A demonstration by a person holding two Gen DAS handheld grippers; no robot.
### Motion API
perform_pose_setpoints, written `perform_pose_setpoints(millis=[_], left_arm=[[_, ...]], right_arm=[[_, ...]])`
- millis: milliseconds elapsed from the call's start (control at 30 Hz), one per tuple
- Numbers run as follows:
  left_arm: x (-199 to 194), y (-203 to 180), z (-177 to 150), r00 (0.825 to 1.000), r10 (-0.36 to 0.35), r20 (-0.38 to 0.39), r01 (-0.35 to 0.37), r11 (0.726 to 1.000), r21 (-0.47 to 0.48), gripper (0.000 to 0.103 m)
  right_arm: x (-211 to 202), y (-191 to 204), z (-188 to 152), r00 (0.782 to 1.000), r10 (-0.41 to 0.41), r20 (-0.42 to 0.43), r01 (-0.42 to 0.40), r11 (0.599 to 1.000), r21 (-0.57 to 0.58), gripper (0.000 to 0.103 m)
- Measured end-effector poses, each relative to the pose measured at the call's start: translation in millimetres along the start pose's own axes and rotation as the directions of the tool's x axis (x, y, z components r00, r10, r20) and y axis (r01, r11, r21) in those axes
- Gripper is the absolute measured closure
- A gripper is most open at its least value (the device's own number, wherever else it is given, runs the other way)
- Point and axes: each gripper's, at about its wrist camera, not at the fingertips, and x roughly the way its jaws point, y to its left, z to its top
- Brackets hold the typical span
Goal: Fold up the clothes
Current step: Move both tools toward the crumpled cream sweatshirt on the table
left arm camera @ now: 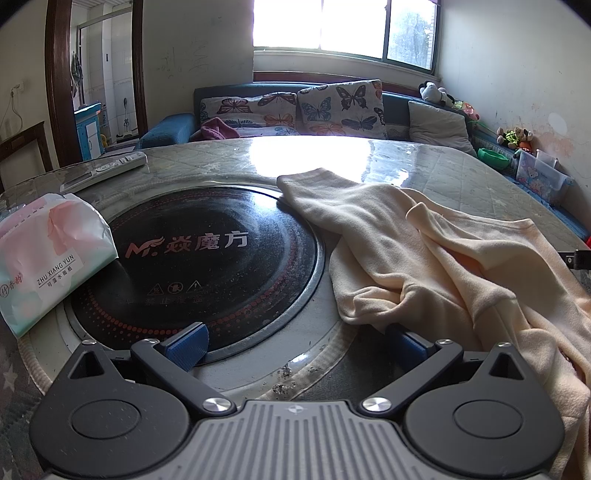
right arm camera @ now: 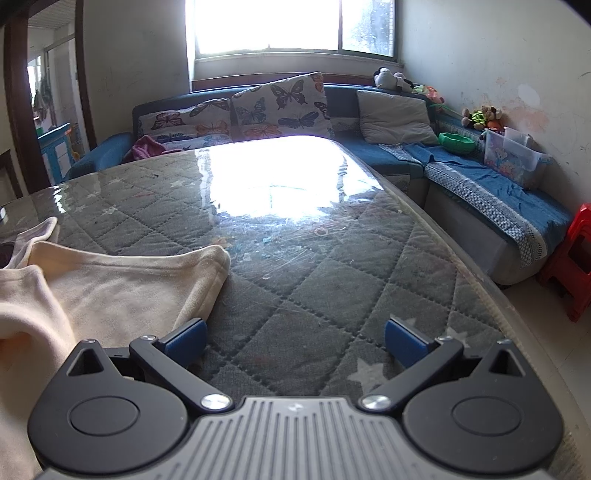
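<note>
My left gripper hangs low over a round table, its two blue ribbed fingers spread wide and holding nothing. The right-hand pad sits just at the hem of one cream garment, a soft, fleecy knit lying crumpled in long folds across the right half of the tabletop; I cannot tell whether pad and cloth touch. One ribbed cuff end reaches over the rim of a single black glass induction cooktop, a glossy disc ringed in metal, printed with red dots and white characters, set into the table's middle. One crinkled plastic pack of tissues, pink and mint, rests on the cooktop's left edge. One white remote control lies farther back on the left.

My right gripper hovers over the bare part of the same table, quilted grey fabric stitched in diamonds under a scratched clear sheet that glares white beneath the window. Its fingers stand equally wide apart, empty; the garment's rounded corner lies just beside the left one. Behind, a blue corner sofa carries two butterfly-print cushions and one plain grey cushion. One red plastic stool stands at right.
</note>
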Motion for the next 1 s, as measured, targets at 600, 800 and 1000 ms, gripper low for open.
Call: perform_pose_setpoints(millis=[600, 800, 1000], left_arm=[[-14.1, -6.5, -9.8, 0.997, 0.062, -0.034, -0.064, 0.997, -0.047, 0.000], [-24.2, -10.9, -11.8, 0.995, 0.086, -0.052, -0.089, 0.993, -0.075, 0.000], [-42.1, -16.1, -13.8, 0.992, 0.118, -0.036, -0.121, 0.990, -0.075, 0.000]], right_arm=[[-95.0, 18.0, -40.5, 0.989, 0.130, 0.075, -0.126, 0.991, -0.054, 0.000], [-111.9, 31.6, -51.2, 0.981, 0.184, 0.060, -0.179, 0.980, -0.088, 0.000], [-120.6, 42.6, -59.7, 0.973, 0.226, 0.047, -0.220, 0.970, -0.103, 0.000]])
